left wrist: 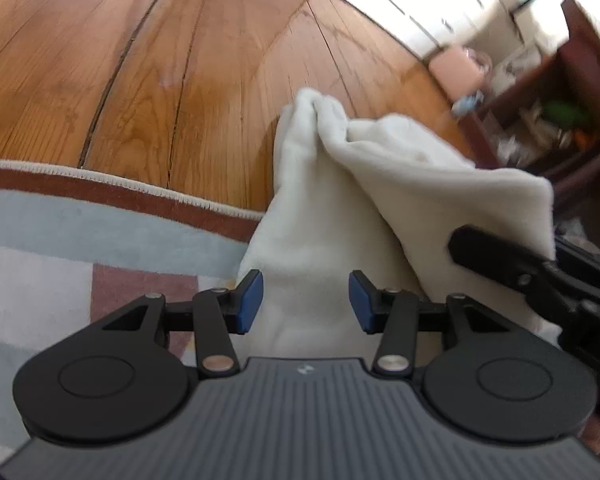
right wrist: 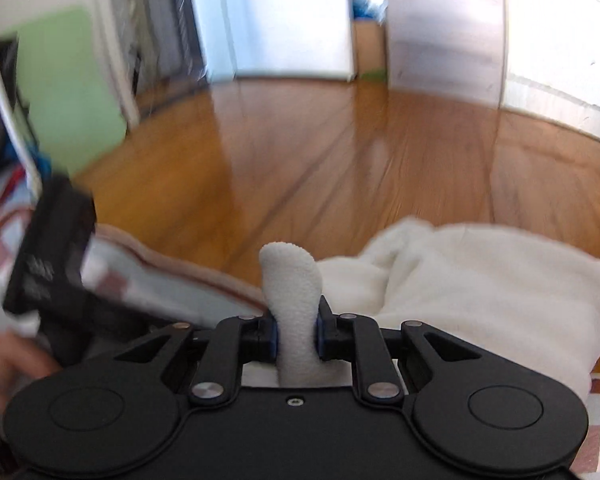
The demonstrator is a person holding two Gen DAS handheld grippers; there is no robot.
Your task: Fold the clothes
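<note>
— Well, where does the folding stand?

— Barely begun. A cream fleece garment lies rumpled, half on a striped rug, half on the wooden floor, no flat fold visible.

— And the tongs?

— The right tongs are clamped on a bunched edge of the fleece, lifted clear. The left tongs stand apart above the cloth, gripping nothing.

— What remains?

— By the look of it, nearly everything: spreading, smoothing, then folding.
</note>
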